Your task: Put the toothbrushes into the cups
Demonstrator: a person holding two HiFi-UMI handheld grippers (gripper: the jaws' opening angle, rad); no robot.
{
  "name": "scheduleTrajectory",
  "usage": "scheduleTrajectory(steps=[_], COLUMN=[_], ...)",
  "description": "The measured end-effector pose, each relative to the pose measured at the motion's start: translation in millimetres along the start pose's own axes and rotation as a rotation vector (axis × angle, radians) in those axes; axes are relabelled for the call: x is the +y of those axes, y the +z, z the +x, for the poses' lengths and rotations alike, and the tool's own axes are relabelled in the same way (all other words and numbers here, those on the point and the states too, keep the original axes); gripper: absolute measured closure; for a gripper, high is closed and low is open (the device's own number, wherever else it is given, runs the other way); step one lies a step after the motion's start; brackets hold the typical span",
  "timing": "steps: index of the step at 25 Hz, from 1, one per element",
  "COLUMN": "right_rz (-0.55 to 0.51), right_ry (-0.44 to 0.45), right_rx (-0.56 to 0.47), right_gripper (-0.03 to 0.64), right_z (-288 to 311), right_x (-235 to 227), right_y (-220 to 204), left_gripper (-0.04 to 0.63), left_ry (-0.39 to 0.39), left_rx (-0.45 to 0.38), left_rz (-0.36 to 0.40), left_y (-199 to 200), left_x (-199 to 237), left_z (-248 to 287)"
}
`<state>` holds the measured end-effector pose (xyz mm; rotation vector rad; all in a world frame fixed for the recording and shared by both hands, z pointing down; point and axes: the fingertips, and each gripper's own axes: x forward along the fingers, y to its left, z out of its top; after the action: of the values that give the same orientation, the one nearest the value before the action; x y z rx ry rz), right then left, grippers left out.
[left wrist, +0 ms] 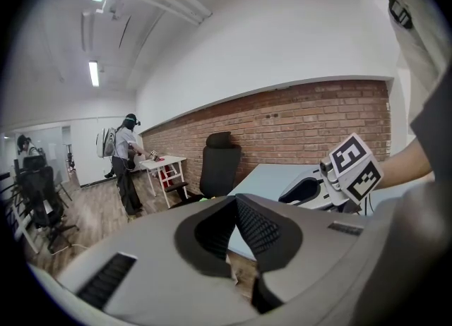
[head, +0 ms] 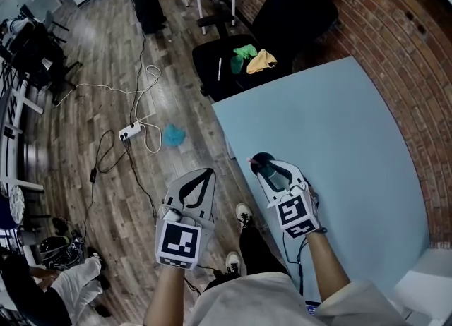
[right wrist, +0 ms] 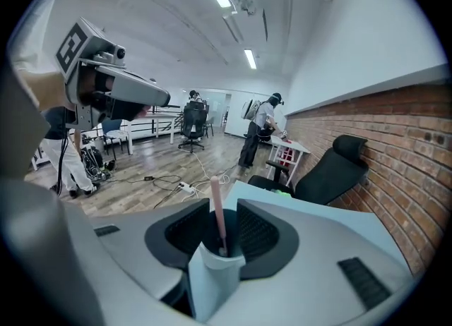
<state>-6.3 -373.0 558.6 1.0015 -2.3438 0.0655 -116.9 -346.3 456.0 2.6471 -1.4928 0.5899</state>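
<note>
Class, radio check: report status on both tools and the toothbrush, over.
Left tool shut, empty, out over the floor. Right tool shut on cup at the table edge, pink toothbrush standing inside. Nothing seen in the way.

The left gripper [head: 207, 172] and right gripper [head: 268, 165] are pale grey plastic with black ribbed pads [left wrist: 258, 229] inside the jaws. Each carries a white cube [head: 178, 241] printed with black square markers. The person wears a pale short-sleeved shirt [head: 247, 302], dark trousers [head: 258, 250] and white shoes [head: 244, 213].
</note>
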Motion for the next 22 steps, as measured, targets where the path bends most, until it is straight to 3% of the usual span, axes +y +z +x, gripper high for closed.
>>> scheduleTrajectory(steps=[3, 12, 22], right_rz=[0.013, 0.120, 0.183], right_ry=[-0.024, -0.091, -0.140], right_rx=[-0.021, -0.117, -0.241], right_gripper=[0.471, 0.477, 0.520], right_z=[-13.1, -64.5, -134.4], right_x=[-5.2, -25.8, -32.0], right_y=[6.0, 37.3, 69.9], left_gripper=[0.583, 0.583, 0.583], left_ry=[0.001, 0.014, 0.023], left_rx=[0.002, -0.071, -0.132], left_rz=[-0.014, 0.036, 0.060], left_y=[5.3, 29.0, 54.4], left_x=[-6.6, -16.0, -33.2], left_z=[-7.3, -25.8, -52.2])
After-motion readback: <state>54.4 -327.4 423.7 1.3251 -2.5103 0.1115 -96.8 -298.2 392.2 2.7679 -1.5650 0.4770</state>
